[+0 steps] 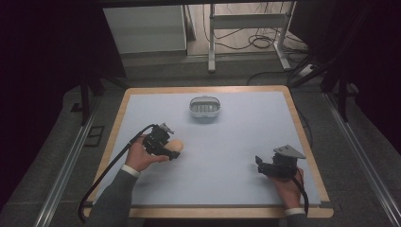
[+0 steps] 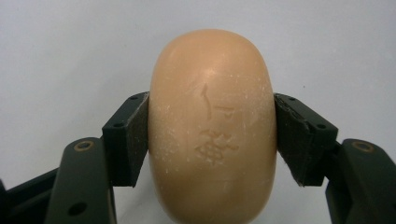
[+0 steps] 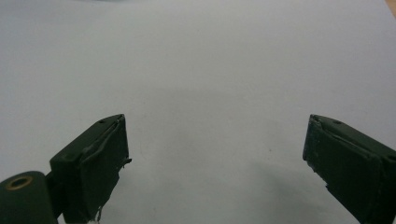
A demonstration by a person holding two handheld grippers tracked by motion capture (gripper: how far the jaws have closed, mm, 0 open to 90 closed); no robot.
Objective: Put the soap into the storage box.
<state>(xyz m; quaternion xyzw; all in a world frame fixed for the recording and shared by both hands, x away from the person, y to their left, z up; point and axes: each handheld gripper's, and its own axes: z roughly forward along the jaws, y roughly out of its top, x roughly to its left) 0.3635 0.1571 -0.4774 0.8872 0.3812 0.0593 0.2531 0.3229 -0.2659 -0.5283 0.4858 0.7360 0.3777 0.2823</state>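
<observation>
A tan oval bar of soap (image 2: 211, 126) with a stamped mark sits between the pads of my left gripper (image 2: 211, 140), which is shut on its two sides. In the high view the same soap (image 1: 175, 145) sticks out of the left gripper (image 1: 171, 149) at the table's left middle, slightly above the pale mat (image 1: 227, 142). My right gripper (image 3: 215, 149) stands open with only bare mat between its pads; the high view has this right gripper (image 1: 259, 163) low at the right, held in a hand and pointing left.
A small white oval dish (image 1: 205, 108) with a ribbed inside stands at the back middle of the mat. A wooden rim (image 1: 302, 137) borders the table. A black cable (image 1: 108, 175) trails from the left gripper off the front left.
</observation>
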